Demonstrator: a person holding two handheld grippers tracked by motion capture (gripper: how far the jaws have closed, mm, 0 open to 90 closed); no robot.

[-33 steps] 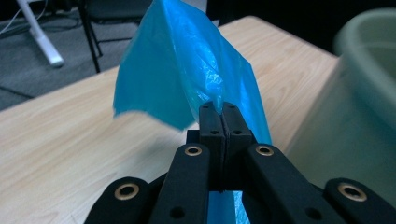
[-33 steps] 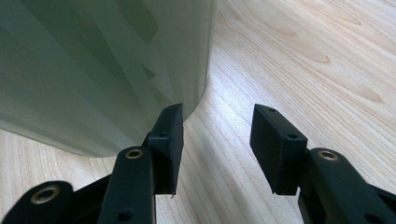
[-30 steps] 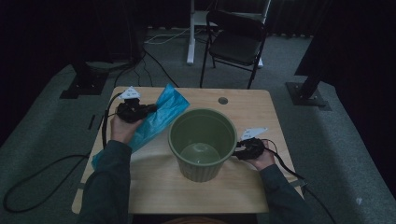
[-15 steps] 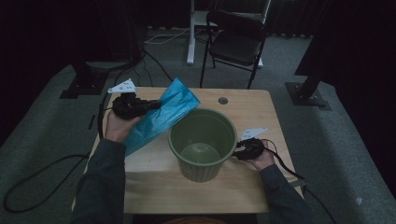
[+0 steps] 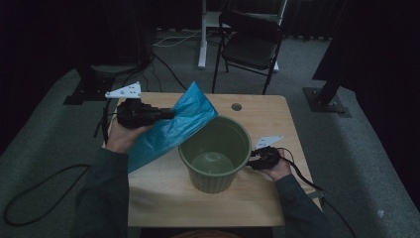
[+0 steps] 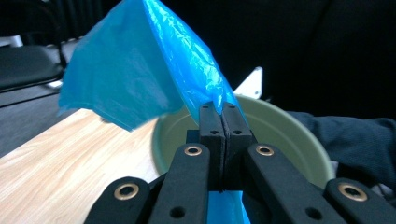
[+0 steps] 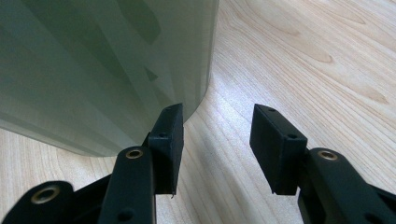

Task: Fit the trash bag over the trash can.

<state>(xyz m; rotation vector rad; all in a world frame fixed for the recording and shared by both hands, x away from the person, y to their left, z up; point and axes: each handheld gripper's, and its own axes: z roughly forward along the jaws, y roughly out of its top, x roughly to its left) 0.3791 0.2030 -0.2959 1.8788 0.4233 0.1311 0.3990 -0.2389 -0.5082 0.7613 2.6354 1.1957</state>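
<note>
blue bag cut off at top edge, green bin base cropped left

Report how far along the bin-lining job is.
Done: the left gripper is shut on the blue bag and has it lifted off the table, beside the green bin. In hand: the bag hangs flat, unopened, its upper corner near the rim. The right gripper rests open by the bin's wall. Left: opening the bag and fitting it inside.
</note>
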